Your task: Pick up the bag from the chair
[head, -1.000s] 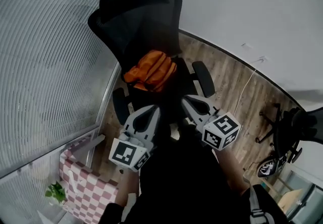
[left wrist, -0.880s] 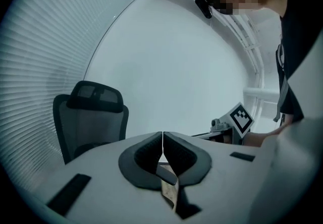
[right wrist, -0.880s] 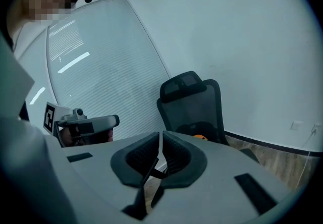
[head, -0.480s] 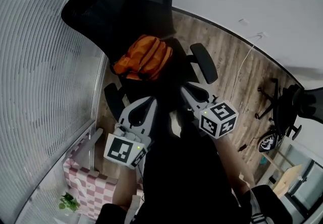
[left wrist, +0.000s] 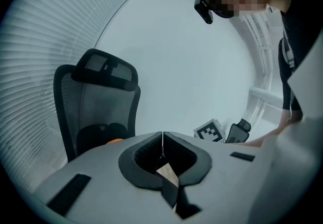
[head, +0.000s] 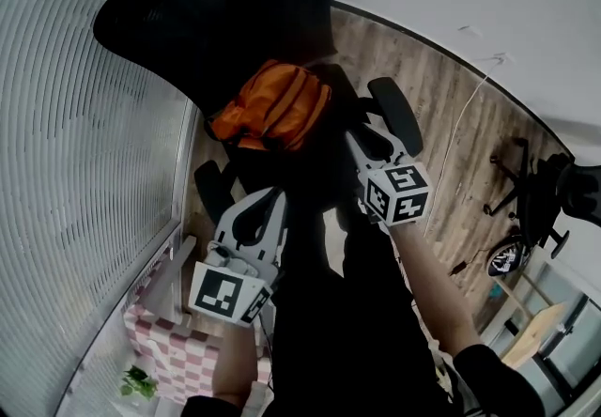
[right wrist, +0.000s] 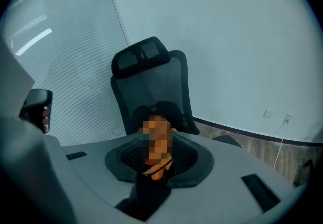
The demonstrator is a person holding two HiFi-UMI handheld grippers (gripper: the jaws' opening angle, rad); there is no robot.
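Observation:
An orange bag [head: 272,107] lies on the seat of a black mesh office chair [head: 216,11]. My right gripper [head: 357,135] reaches toward the bag's right side and stops just short of it. In the right gripper view the bag [right wrist: 156,168] shows through a narrow gap between the jaws of the right gripper [right wrist: 159,140], with the chair [right wrist: 151,81] behind. My left gripper [head: 266,194] hangs back, below the seat's front edge. In the left gripper view the left gripper [left wrist: 162,140] has its jaws pressed together on nothing; a sliver of the bag [left wrist: 115,141] peeks above it.
A ribbed glass wall [head: 84,124] runs along the left, and a white wall stands behind the chair. The chair's right armrest [head: 399,115] sits beside my right gripper. A cable [head: 460,129] trails on the wooden floor, another chair's base [head: 535,190] is at right, and a checkered cloth [head: 178,349] at lower left.
My right gripper has gone forward and up toward the bag. The left gripper has dropped back toward me. The chair and bag now fill more of the head view.

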